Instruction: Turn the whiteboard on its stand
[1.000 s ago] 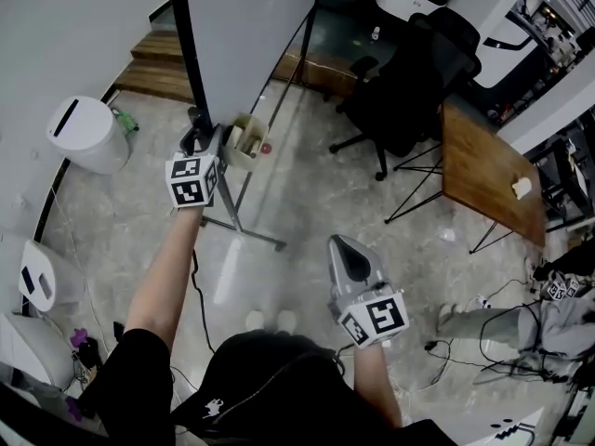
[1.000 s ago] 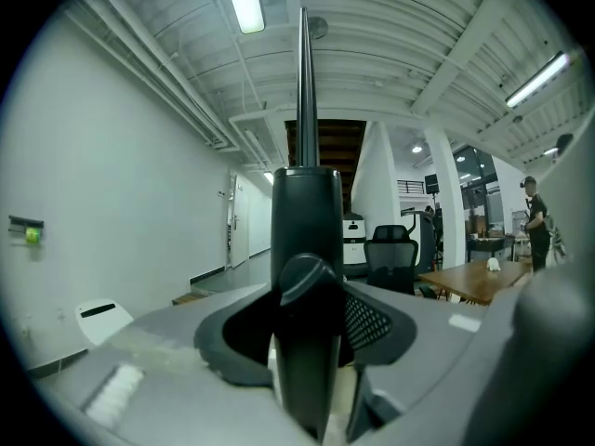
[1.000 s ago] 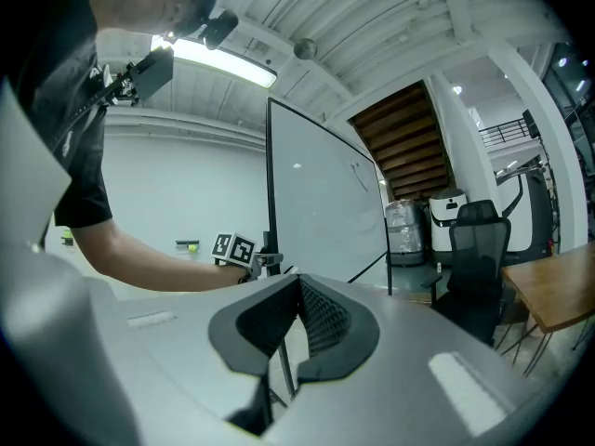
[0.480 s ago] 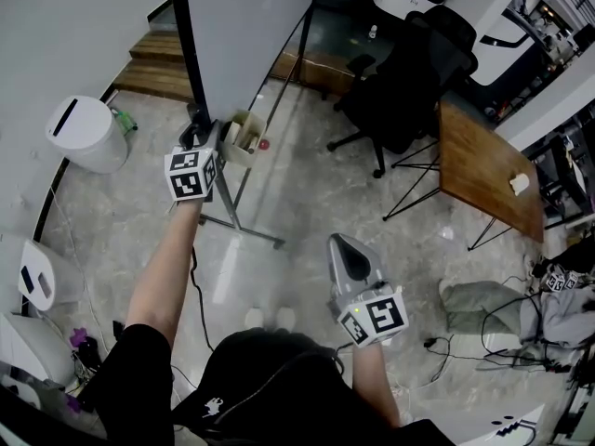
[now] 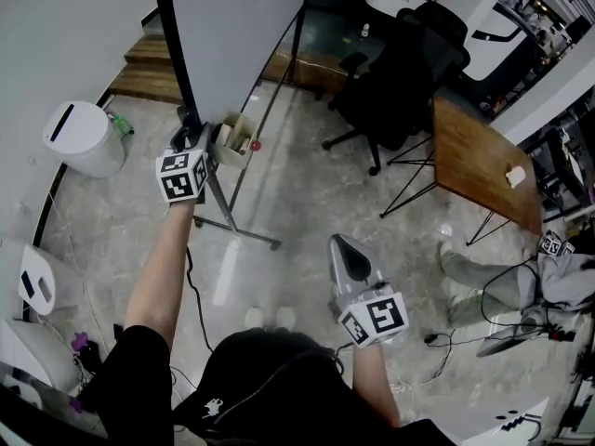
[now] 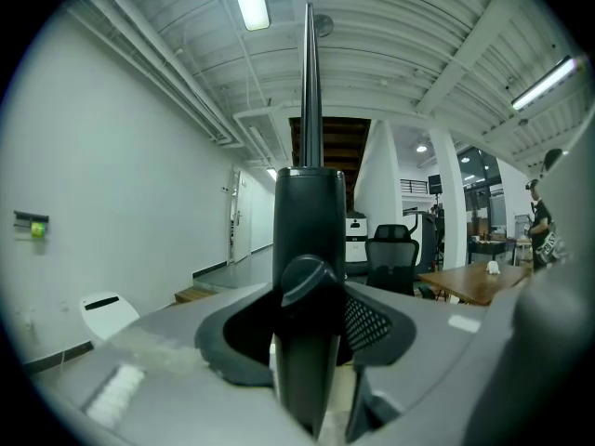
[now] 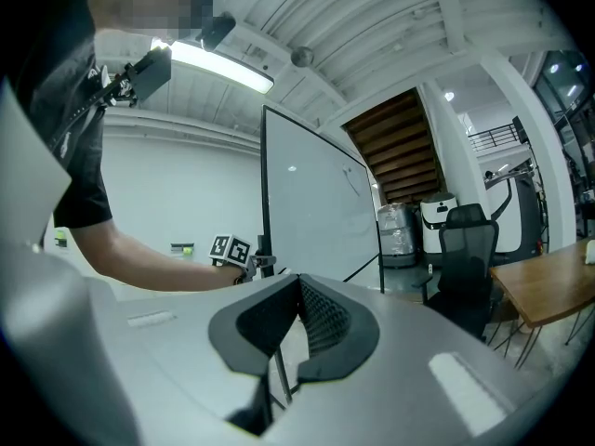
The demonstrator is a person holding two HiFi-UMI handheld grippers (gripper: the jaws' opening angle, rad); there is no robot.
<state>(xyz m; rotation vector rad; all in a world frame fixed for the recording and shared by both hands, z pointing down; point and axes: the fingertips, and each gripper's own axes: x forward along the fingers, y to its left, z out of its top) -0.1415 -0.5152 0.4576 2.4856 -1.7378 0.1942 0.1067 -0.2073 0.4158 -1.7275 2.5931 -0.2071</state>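
The whiteboard (image 5: 237, 26) stands upright on its black stand (image 5: 237, 232), seen edge-on in the left gripper view and as a white panel (image 7: 316, 212) in the right gripper view. My left gripper (image 5: 191, 136) reaches out to the board's near black side post (image 6: 309, 221). Its jaws are closing round the post and its knob, with the pads against it (image 6: 311, 342). My right gripper (image 5: 342, 242) hangs low beside my body, away from the board, shut with nothing in it (image 7: 279, 370).
A small tray of markers (image 5: 234, 139) hangs at the board's lower edge. A white bin (image 5: 79, 137) stands left. A black office chair (image 5: 395, 72) and a wooden table (image 5: 479, 165) sit right. A person (image 5: 502, 282) moves at far right amid floor cables.
My left gripper and the board's near edge have shifted a little to the left and away. The person at the right has moved. My right gripper has stayed put.
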